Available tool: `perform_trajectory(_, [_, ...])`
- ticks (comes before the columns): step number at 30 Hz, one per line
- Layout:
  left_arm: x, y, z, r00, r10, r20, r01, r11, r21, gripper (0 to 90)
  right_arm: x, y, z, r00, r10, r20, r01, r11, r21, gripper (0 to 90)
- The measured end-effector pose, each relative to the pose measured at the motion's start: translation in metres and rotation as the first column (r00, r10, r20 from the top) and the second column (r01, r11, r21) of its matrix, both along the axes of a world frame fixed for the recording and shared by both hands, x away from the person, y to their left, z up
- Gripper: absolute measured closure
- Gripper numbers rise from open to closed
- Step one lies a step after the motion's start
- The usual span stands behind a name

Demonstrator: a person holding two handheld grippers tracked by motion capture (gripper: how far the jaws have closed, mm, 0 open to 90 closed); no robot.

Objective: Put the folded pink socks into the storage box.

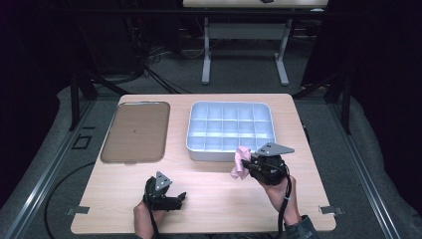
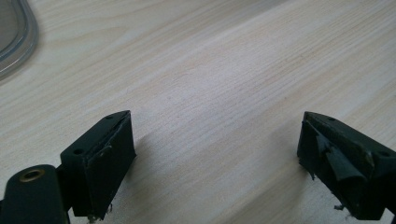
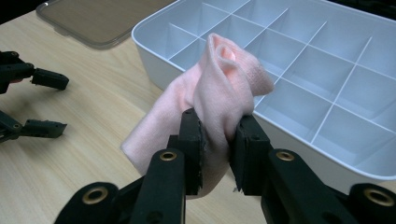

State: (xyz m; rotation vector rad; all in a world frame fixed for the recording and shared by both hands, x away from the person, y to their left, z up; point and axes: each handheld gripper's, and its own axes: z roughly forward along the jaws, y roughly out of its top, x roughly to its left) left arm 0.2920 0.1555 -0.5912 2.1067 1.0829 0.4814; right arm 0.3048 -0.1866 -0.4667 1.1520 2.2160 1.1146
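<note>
From the high view, my right gripper (image 1: 247, 166) is clamped on the pink cloth (image 1: 241, 160), held just off the near edge of the white divided tray (image 1: 230, 152), which lies toward 12 o'clock from my fingers. The cloth's long axis hangs roughly 12 to 6. My right hand is far nearer the tray than my left. My left gripper (image 1: 180, 198) rests low at about 8 o'clock from the cloth, well apart from it.

In the left gripper view, my jaws stand wide apart over bare table (image 2: 219, 70).

In the right gripper view, my fingers (image 3: 192, 140) pinch the cloth's middle, jaws angled toward the tray's compartments at 1 o'clock; the brown lid (image 3: 100, 18) sits at 11.
</note>
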Motion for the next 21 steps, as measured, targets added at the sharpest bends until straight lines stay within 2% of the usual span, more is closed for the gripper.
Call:
perform_trajectory(10, [0.000, 0.000, 0.000, 1.0000, -0.003, 0.000, 0.003, 1.0000, -0.002, 10.9, 0.004, -0.017, 0.016, 0.9980, -0.047, 0.042, 0.047, 0.999, 0.008, 75.3])
perform_trajectory(21, [0.000, 0.000, 0.000, 1.0000, -0.004, 0.000, 0.004, 1.0000, -0.003, 10.9, 0.013, -0.030, 0.034, 0.9907, -0.096, 0.096, 0.099, 0.995, -0.021, 75.3])
